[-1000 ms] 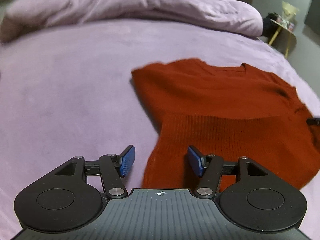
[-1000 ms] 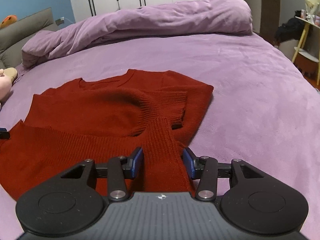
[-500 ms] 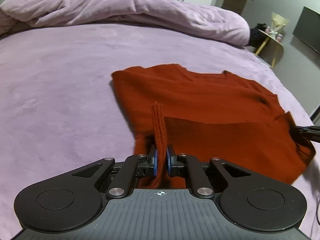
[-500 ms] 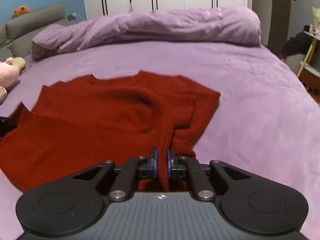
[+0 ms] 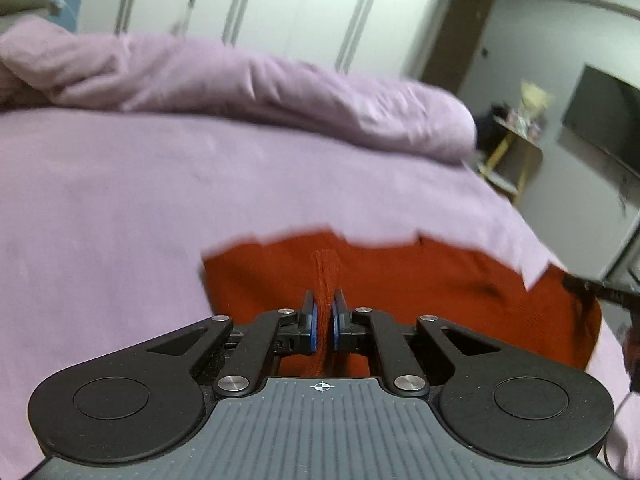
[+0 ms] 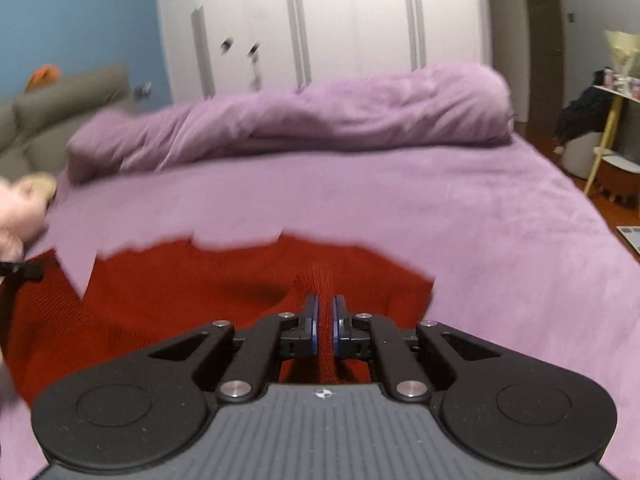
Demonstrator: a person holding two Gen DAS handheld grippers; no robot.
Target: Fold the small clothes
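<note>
A rust-red knitted sweater [image 5: 460, 292] lies on the purple bed [image 5: 120, 208]; it also shows in the right wrist view [image 6: 180, 288]. My left gripper [image 5: 324, 308] is shut on a pinched ridge of the sweater's ribbed hem at its left side. My right gripper [image 6: 325, 312] is shut on a fold of the hem at its right side. Both hold the hem lifted above the bed, and the sweater's body hangs away from them. Both views are blurred by motion. The right gripper's tip [image 5: 592, 286] shows at the left view's right edge.
A bunched purple duvet [image 6: 320, 116] lies across the far side of the bed. White wardrobes [image 6: 320, 20] stand behind it. A yellow-legged side table [image 6: 612, 120] stands off the bed's right edge. A plush toy [image 6: 20, 208] lies at the left.
Both grippers closed on the sweater's hem from open, then lifted it and tilted up. The sweater now fills less of each view and the far wall shows.
</note>
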